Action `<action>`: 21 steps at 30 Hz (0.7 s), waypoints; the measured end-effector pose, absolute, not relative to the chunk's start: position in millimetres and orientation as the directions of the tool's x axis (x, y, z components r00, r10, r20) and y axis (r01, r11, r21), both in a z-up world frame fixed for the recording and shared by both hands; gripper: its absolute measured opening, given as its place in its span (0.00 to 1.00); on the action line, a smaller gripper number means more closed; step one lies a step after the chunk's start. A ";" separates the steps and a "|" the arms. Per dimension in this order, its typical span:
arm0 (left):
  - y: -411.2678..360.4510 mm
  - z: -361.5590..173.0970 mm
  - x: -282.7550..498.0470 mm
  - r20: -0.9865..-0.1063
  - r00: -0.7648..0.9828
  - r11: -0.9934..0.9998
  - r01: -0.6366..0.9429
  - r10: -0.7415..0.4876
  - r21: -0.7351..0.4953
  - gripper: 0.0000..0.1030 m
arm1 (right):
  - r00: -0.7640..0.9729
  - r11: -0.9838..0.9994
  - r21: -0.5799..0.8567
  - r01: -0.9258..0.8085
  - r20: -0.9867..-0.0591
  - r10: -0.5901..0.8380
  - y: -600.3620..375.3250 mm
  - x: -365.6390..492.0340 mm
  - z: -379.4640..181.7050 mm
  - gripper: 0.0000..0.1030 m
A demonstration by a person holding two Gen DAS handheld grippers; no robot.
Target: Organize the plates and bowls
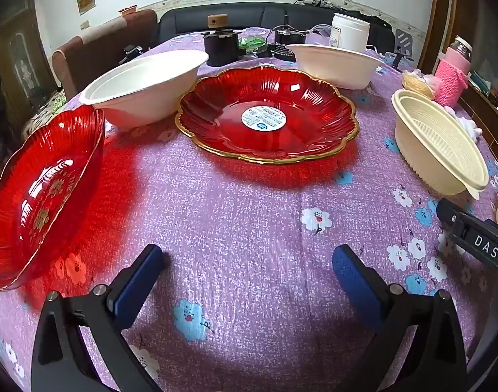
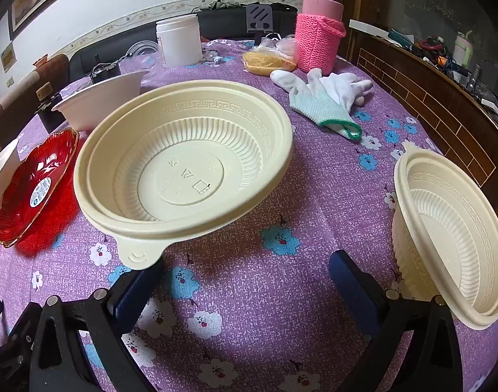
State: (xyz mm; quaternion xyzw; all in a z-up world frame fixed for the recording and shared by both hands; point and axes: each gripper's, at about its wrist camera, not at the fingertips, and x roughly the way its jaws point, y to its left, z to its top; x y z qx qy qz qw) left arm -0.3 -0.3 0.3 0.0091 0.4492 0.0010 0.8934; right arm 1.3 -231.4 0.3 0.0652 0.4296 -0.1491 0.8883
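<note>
Blue-padded, the left gripper (image 1: 247, 261) hovers wide open and empty over the purple flowered desk (image 1: 249, 215). Ahead sits a gold-rimmed red plate (image 1: 267, 114); a second red plate (image 1: 40, 196) is to its left, with a white bowl (image 1: 141, 88) beyond. From the right wrist, the right gripper (image 2: 245, 264) is also spread wide, holding nothing. A cream bowl (image 2: 183, 166) sits just ahead, its tab at the left finger; another cream bowl (image 2: 451, 228) lies to the right.

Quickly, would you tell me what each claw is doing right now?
Left claw: open, holding nothing.
Right claw: open, holding nothing; cream bowl just ahead.
</note>
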 end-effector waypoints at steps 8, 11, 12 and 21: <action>0.4 0.9 -1.8 -0.818 0.575 1.000 0.017 0.007 0.021 1.00 | 0.586 0.947 -0.012 0.321 -0.783 -0.208 -231.3 1.2 0.3 0.99; -1.3 1.4 -2.1 -0.829 0.560 0.999 0.042 -0.002 0.026 1.00 | 0.586 0.947 -0.012 0.321 -0.783 -0.208 -231.3 1.2 0.4 0.99; -0.7 1.4 -2.0 -0.832 0.555 0.999 0.046 -0.007 0.023 1.00 | 0.586 0.947 -0.012 0.321 -0.783 -0.208 -231.2 1.2 0.4 0.99; 0.2 2.1 -7.1 -0.834 0.552 0.998 0.066 -0.023 0.017 1.00 | 0.586 0.947 -0.012 0.321 -0.783 -0.208 -231.2 1.2 0.2 0.99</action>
